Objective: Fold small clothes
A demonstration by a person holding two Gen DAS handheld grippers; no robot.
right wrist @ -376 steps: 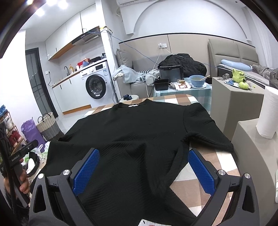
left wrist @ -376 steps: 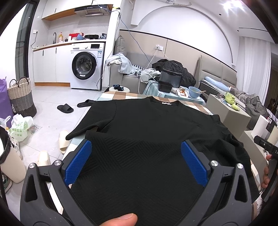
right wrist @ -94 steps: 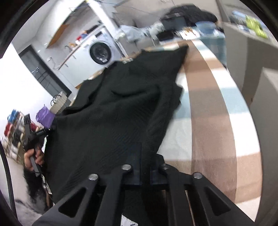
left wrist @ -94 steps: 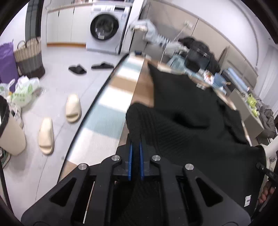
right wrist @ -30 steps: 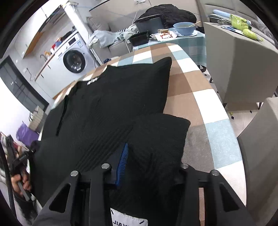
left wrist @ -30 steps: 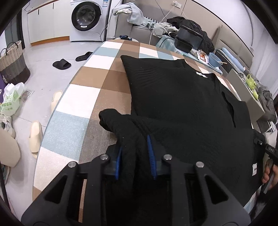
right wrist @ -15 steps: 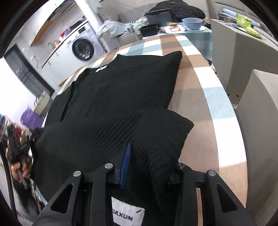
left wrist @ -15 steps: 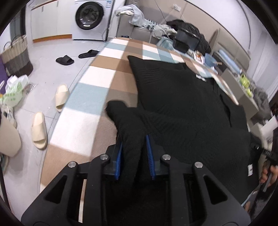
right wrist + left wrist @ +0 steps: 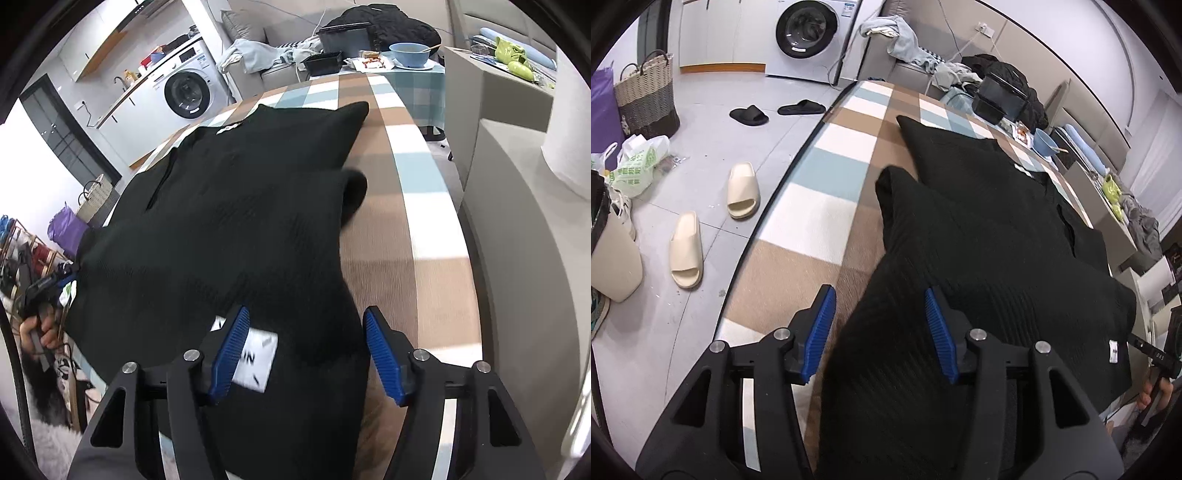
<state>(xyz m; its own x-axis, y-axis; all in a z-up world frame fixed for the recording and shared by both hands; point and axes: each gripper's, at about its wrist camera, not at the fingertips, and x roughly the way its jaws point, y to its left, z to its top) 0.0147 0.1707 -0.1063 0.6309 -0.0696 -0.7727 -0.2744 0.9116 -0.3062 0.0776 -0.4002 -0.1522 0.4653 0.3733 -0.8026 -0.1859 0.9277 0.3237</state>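
Both tongs, left [image 9: 879, 328] and right [image 9: 306, 354], just opened; black sweater [image 9: 979, 229] lies loose between each.

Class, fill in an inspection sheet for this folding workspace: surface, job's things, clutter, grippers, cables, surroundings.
Surface: checked tablecloth on the table, bare at both sides.
Job's things: black knit sweater, bottom folded up over the body; white label showing.
Clutter: nothing seen on the table.
Grippers: left gripper and right gripper, jaws just been opening, sweater fabric between them, pads clear of it.
Cables: wire up the far wall.
Surroundings: washing machine, cream slippers, woven basket, blue bowl.
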